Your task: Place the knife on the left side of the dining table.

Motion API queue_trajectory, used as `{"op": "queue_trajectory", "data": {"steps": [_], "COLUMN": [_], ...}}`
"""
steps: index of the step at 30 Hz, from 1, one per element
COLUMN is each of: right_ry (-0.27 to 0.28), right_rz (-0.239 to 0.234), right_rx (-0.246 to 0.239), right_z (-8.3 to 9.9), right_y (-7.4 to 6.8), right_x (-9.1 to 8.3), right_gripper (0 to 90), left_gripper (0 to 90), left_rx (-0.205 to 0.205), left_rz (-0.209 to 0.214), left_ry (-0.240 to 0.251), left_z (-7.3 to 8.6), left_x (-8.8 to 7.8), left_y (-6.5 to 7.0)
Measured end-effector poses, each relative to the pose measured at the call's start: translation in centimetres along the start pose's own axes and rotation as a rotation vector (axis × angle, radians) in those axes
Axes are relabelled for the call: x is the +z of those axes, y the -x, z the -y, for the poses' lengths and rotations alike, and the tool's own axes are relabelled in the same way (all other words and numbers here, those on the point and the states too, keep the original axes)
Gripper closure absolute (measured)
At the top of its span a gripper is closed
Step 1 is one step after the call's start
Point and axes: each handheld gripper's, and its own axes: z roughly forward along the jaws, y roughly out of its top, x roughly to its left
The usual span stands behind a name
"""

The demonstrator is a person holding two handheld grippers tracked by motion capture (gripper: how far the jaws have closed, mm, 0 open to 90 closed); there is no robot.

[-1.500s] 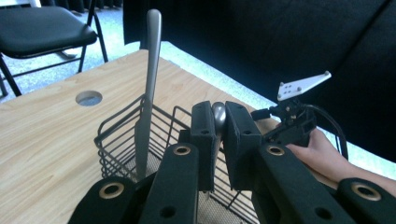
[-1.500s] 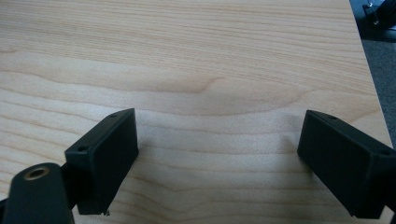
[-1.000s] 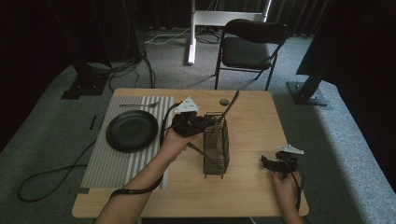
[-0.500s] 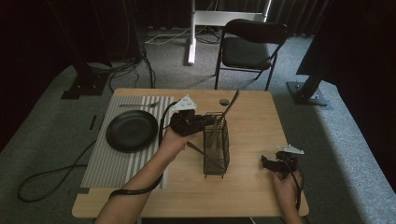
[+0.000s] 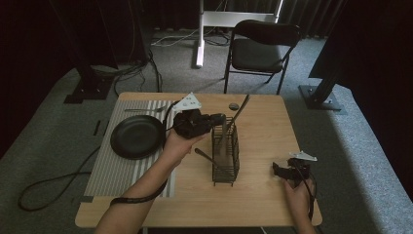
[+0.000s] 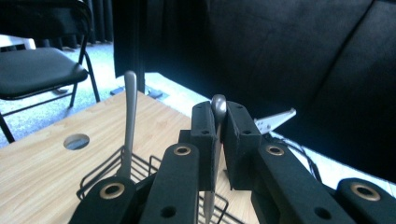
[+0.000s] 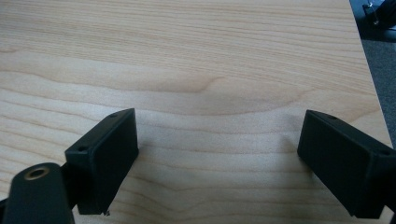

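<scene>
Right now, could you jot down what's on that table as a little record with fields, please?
left gripper: shut on a metal utensil handle, above the basket
wire basket: black, upright, mid-table
second utensil: leans out of the basket's far end
third utensil: pokes from the basket's left side
right gripper: open, over bare wooden table
black plate: on striped placemat

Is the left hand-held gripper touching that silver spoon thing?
Touching. In the left gripper view, the left hand-held gripper has both jaws pressed on the metal utensil handle.
</scene>
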Motion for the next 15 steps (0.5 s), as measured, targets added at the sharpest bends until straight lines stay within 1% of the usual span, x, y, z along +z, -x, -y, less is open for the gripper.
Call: {"op": "queue_trajectory", "data": {"steps": [1,2,3,6,8,9,10,11,12,13,15], "right_ry": [-0.001,-0.001,-0.001,-0.001,-0.001,-0.001,-0.001,-0.001,-0.001,-0.001,-0.001], "right_rz": [0.001,0.001,0.001,0.001,0.0,0.0,0.0,0.0,0.0,0.0,0.0], "right_rx": [0.002,0.001,0.0,0.0,-0.001,-0.001,-0.001,-0.001,-0.001,-0.001,-0.001], "right_z": [0.0,0.0,0.0,0.0,0.0,0.0,0.0,0.0,0.0,0.0,0.0], "right_y": [0.0,0.0,0.0,0.0,0.0,0.0,0.0,0.0,0.0,0.0,0.0], "right_x": [0.0,0.0,0.0,0.0,0.0,0.0,0.0,0.0,0.0,0.0,0.0], "right_gripper": [11.5,11.5,11.5,11.5,11.5,11.5,11.5,11.5,11.5,11.5,11.5], "left_gripper": [83.8,83.8,83.8,83.8,83.8,83.8,83.8,83.8,83.8,83.8,83.8], "left_rx": [0.0,0.009,0.003,0.01,0.015,0.019,0.027,0.02,0.025,0.016,0.023], "left_rz": [-0.003,0.002,0.0,0.004,0.009,0.004,0.008,0.002,0.007,-0.003,-0.003], "left_ry": [0.003,0.004,0.013,0.025,0.026,0.037,0.037,0.05,0.056,0.075,0.074], "left_z": [-0.2,-0.6,-0.7,-1.5,-1.6,-2.0,-2.3,-2.6,-2.9,-3.2,-3.4], "left_x": [-0.2,-0.4,-0.5,-1.1,-1.2,-1.6,-1.8,-2.2,-2.5,-2.8,-3.0], "left_y": [0.1,0.2,0.3,0.5,0.5,0.7,0.7,0.7,0.7,0.7,0.7]}}
